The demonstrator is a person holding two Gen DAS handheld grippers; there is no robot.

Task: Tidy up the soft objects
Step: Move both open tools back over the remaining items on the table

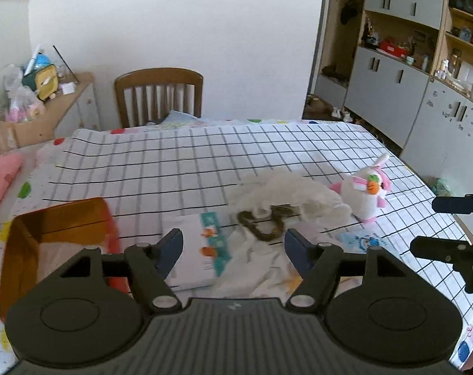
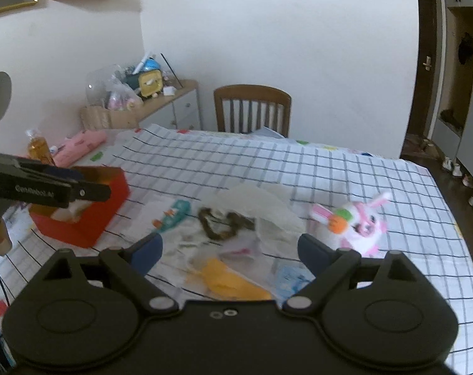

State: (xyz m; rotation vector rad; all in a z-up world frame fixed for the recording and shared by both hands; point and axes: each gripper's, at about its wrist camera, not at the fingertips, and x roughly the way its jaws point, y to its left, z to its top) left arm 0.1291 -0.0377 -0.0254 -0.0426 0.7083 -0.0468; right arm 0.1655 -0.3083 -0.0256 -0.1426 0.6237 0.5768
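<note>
**Both claws empty above the soft pile**

Red open-topped cardboard box (image 2: 80, 218) sits left on the black-gridded white tablecloth (image 1: 174, 162). Crumpled white cloth heap (image 1: 286, 190) lies centre, and the white-and-pink plush bunny with a carrot (image 1: 366, 192) stands just right of it. Best approach, I judge: descend squarely, pinch one item deep (cloth slips), carry to box. Left gripper (image 1: 233, 247) and right gripper (image 2: 230, 250) hover wide open, touching nothing.

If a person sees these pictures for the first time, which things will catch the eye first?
First, the plush rabbit with its orange carrot, standing at the right on the checked tablecloth. Next, the red box at the left, open on top. Between them lies a heap of white cloth.
</note>
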